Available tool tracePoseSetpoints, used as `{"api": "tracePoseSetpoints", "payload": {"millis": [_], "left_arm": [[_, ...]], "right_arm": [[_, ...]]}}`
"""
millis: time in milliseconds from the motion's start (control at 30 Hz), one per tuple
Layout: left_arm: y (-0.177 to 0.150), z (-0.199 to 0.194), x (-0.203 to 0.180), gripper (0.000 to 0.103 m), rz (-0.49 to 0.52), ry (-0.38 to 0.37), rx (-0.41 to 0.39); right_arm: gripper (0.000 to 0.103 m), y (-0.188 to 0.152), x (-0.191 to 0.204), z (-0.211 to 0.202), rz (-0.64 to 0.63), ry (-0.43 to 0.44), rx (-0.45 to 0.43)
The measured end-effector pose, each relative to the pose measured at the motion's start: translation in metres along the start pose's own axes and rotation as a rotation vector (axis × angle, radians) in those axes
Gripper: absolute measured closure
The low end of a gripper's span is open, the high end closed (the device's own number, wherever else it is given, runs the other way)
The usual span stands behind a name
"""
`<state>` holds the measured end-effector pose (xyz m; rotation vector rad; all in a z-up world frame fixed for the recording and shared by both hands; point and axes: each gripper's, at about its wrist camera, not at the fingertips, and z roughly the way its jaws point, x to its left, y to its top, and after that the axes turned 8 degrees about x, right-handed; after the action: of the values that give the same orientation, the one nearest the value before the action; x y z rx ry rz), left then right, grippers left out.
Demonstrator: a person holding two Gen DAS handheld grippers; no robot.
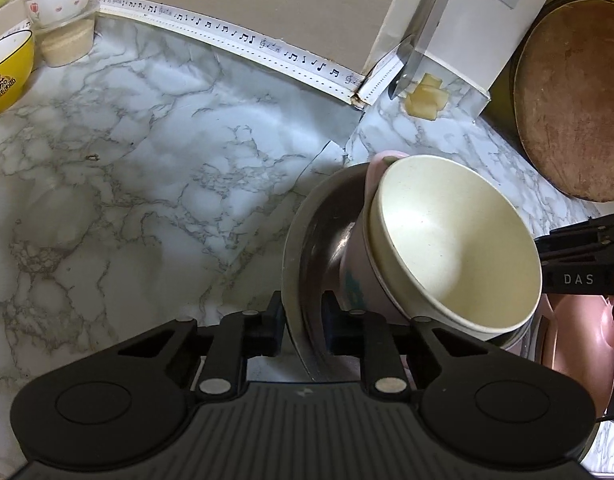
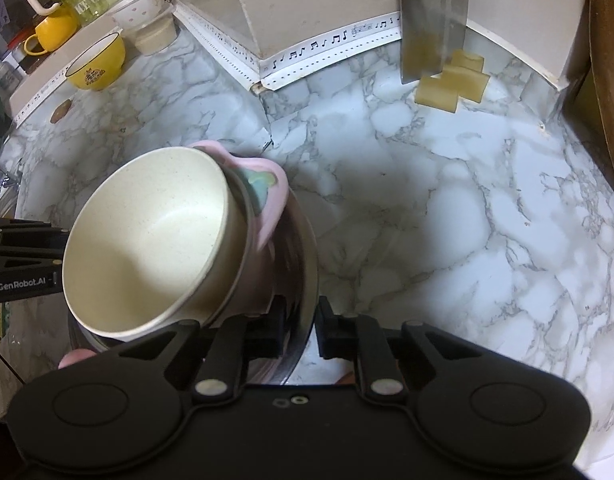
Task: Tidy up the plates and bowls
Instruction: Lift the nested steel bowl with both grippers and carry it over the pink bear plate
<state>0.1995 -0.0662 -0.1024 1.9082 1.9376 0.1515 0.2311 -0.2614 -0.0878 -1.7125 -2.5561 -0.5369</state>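
A cream bowl [image 1: 455, 240] sits nested in a pink bowl [image 1: 357, 264], and both sit in a steel plate [image 1: 307, 256]. The stack is held above the marble counter [image 1: 147, 168]. My left gripper [image 1: 303, 320] is shut on the plate's left rim. In the right wrist view the same cream bowl [image 2: 151, 240], pink bowl [image 2: 267, 196] and steel plate [image 2: 303, 264] show, tilted. My right gripper [image 2: 297, 328] is shut on the plate's right rim. Each gripper shows at the edge of the other's view.
A yellow bowl [image 2: 97, 62], a white flowered bowl [image 2: 137, 10] on a glass container and a yellow mug [image 2: 53, 32] stand at the back left. A cleaver [image 2: 431, 20] hangs over yellow cubes [image 2: 451, 82]. A round wooden board [image 1: 575, 96] leans at the right.
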Motion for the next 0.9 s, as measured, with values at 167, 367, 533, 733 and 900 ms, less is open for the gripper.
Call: {"api": "tracePoseSetpoints", "payload": {"millis": [167, 367, 533, 733, 900], "left_arm": [[0.001, 0.0, 0.001, 0.091, 0.003, 0.011, 0.011], [0.002, -0.005, 0.0, 0.091, 0.008, 0.017, 0.005], [0.007, -0.006, 0.003, 0.091, -0.012, 0.01, 0.027], [0.014, -0.019, 0.001, 0.091, 0.0, -0.001, 0.036], [0.022, -0.038, -0.009, 0.091, 0.023, -0.015, 0.028]], "right_arm": [[0.089, -0.002, -0.001, 0.0, 0.053, -0.001, -0.014], [0.09, 0.001, 0.002, -0.005, 0.113, -0.018, -0.019], [0.09, 0.004, 0.007, -0.007, 0.16, -0.036, 0.006], [0.09, 0.004, 0.012, -0.018, 0.195, -0.044, 0.01], [0.09, 0.003, 0.016, -0.042, 0.22, -0.065, -0.012]]}}
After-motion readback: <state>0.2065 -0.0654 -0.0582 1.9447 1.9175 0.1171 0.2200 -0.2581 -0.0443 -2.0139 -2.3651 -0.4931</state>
